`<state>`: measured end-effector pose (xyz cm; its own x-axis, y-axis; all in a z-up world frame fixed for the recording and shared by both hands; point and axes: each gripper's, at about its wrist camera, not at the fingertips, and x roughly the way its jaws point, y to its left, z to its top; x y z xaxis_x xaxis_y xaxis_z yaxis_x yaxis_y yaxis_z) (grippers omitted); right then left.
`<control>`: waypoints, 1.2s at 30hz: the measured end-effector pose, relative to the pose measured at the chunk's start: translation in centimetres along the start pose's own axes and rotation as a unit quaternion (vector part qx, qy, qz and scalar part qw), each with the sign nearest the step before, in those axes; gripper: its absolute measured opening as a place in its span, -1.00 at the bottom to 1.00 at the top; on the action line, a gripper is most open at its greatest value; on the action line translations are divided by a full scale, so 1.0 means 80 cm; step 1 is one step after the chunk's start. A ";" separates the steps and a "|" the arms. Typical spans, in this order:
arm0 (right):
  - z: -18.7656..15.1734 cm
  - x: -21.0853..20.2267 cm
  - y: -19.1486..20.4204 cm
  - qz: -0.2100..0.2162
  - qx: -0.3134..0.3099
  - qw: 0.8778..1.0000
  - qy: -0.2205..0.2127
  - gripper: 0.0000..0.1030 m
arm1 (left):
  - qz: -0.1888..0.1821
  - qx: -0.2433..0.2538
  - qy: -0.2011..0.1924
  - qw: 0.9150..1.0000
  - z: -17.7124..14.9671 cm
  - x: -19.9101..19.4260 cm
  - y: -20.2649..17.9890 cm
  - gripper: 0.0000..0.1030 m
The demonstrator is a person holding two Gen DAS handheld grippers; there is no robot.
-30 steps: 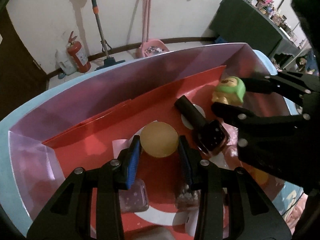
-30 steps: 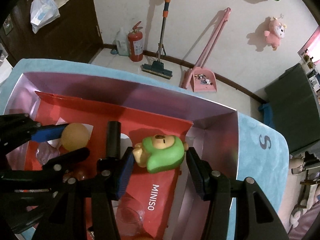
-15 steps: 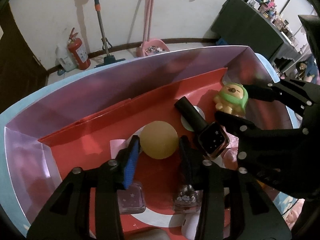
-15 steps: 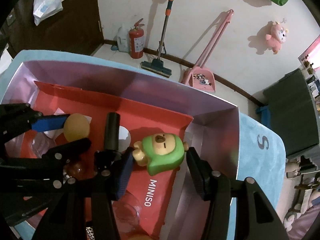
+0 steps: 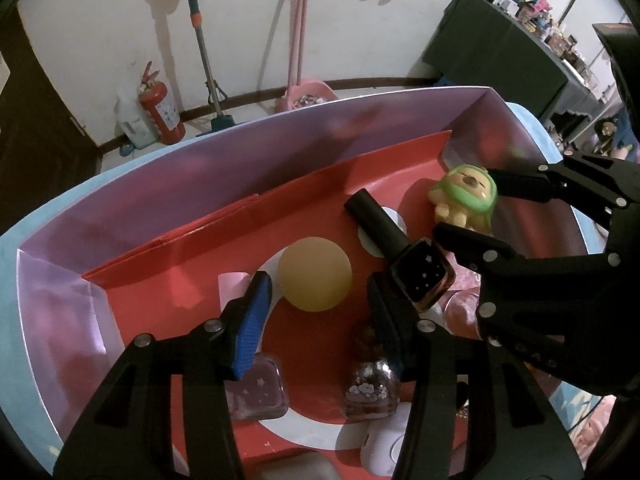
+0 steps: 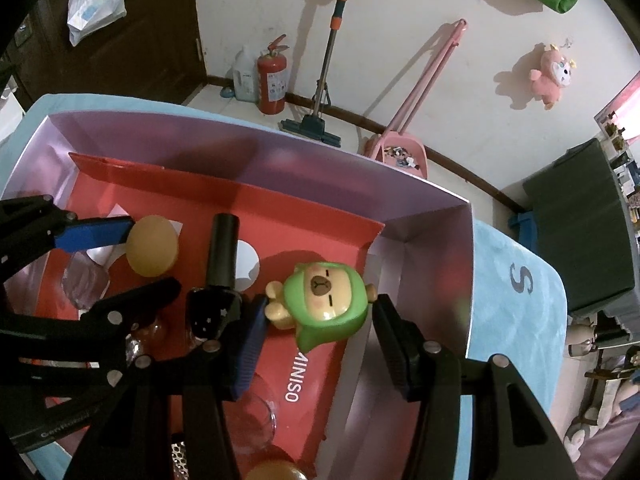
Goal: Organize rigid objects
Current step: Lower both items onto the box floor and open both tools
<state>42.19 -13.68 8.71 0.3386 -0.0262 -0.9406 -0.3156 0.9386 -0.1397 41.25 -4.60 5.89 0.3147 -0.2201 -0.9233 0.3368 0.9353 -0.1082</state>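
Both wrist views look steeply down, from close above, into the lilac box (image 5: pixel 280 152), facing its far wall and the white room wall beyond. The left view hangs over the box's left half, the right view (image 6: pixel 320 148) over its right corner. Both share the red insert (image 5: pixel 180 280) (image 6: pixel 320 208).

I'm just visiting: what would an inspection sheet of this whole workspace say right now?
Surface: light blue cloth under a lilac box lined with red card.
Job's things: orange ball, green-hooded toy, black-capped polish bottle.
Clutter: two small glittery bottles, clear cup.
Grippers: left gripper open around ball; right gripper open around toy.
Cables: nothing seen.
Surroundings: fire extinguisher, mop, pink dustpan.
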 end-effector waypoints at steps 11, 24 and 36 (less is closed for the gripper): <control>-0.013 -0.010 -0.012 0.007 0.010 1.000 -0.005 0.12 | 0.005 0.000 -0.008 1.000 -0.007 -0.013 -0.007 -0.06; -0.039 -0.081 -0.033 0.027 0.051 0.996 -0.074 0.35 | 0.002 -0.027 -0.072 0.997 -0.042 -0.080 -0.008 0.37; -0.113 -0.177 -0.032 0.044 0.083 0.979 -0.180 0.77 | 0.036 -0.039 -0.183 0.982 -0.117 -0.174 -0.031 0.53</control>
<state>30.20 -18.80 19.62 0.6163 0.1531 -0.7725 -0.2194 0.9755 0.0182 27.74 -1.30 15.57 0.6381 -0.2248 -0.7365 0.2384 0.9671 -0.0886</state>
